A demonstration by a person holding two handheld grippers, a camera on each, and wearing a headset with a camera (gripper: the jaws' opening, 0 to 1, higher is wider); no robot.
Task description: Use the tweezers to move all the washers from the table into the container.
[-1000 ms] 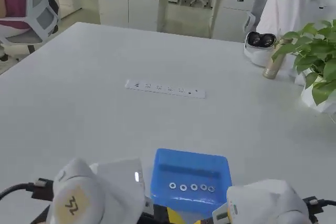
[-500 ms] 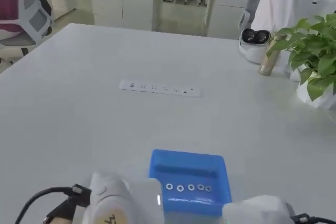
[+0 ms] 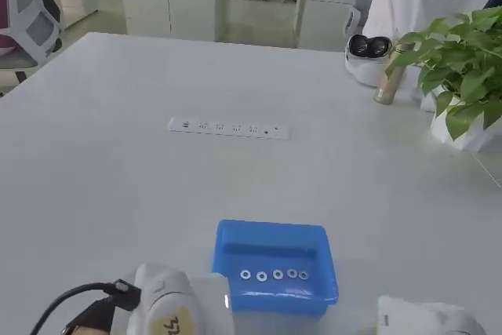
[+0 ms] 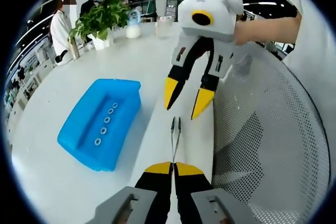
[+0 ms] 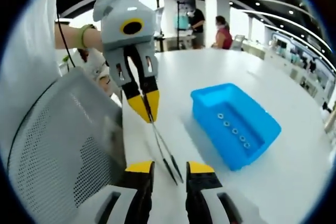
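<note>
**Free centre, crowded upper right**

In the head view I see the table (image 3: 118, 170) bare at left and centre, only a power strip (image 3: 228, 128) lies mid-frame. The container (image 3: 274, 297) blocks lower centre; a plant (image 3: 455, 52) and a bottle (image 3: 384, 84) stand at upper right.

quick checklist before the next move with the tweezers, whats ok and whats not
1. Tweezers gripped: ok, the left gripper is shut on their back end.
2. Right gripper free: ok, its jaws stand apart near the tweezers' tips.
3. Washers in the container: ok, five lie in a row on its floor.
4. Tweezers' tips free of a washer: cannot tell, too small to see.
5. No washer left on the table: cannot tell, the grippers hide its near part in the head view.
</note>
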